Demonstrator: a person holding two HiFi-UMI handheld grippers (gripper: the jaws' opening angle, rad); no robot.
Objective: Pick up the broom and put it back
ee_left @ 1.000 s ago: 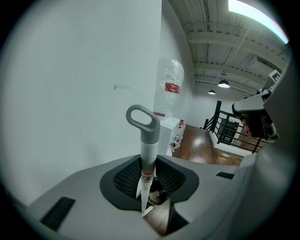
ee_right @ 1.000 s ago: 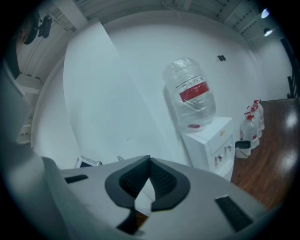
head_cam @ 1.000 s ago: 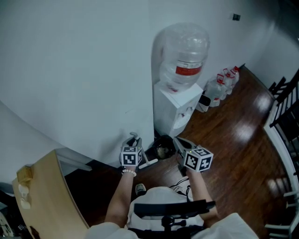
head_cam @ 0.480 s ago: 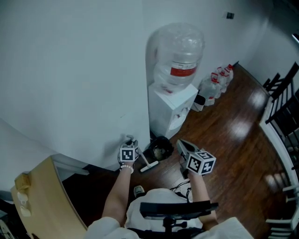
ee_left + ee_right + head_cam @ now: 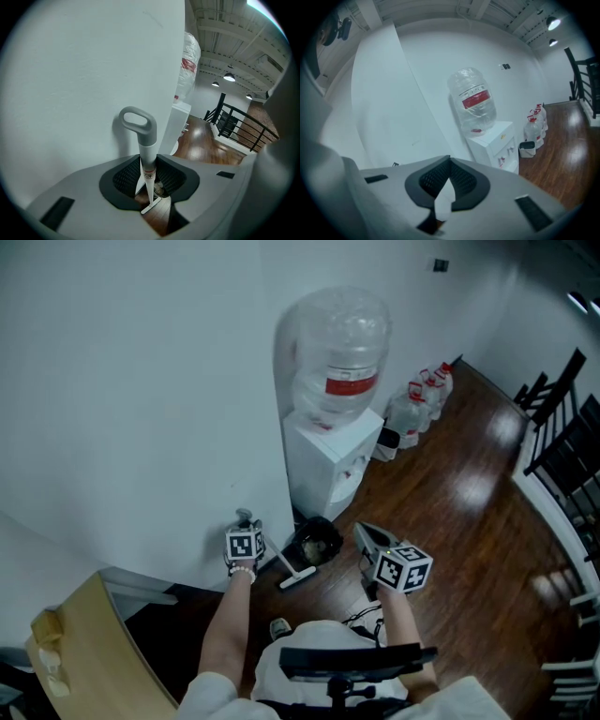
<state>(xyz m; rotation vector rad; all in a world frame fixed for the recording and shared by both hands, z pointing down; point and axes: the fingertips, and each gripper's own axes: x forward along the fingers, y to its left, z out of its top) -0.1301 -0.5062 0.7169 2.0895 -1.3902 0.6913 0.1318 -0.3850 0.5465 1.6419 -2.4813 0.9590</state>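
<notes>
The broom (image 5: pixel 284 568) has a white shaft and a grey loop grip (image 5: pixel 137 123). It stands tilted close to the white wall, and its white head (image 5: pixel 299 577) rests on the wood floor by a black bin (image 5: pixel 318 541). My left gripper (image 5: pixel 246 521) holds the shaft just below the loop; in the left gripper view the shaft runs between the dark pads (image 5: pixel 123 176). Its jaws are opening while the shaft still sits between them. My right gripper (image 5: pixel 363 531) hovers to the right of the bin, its tips (image 5: pixel 450 161) together with nothing in them.
A white water dispenser (image 5: pixel 323 465) with a big clear bottle (image 5: pixel 339 352) stands against the wall behind the bin. Several water jugs (image 5: pixel 419 401) and a small bin (image 5: pixel 386 439) lie further back. Black chairs (image 5: pixel 558 432) stand at the right, a wooden tabletop (image 5: pixel 89 643) at the lower left.
My left gripper has moved left and down toward the wall with the broom in it, which now stands closer to the wall. My right gripper has shifted only slightly.
</notes>
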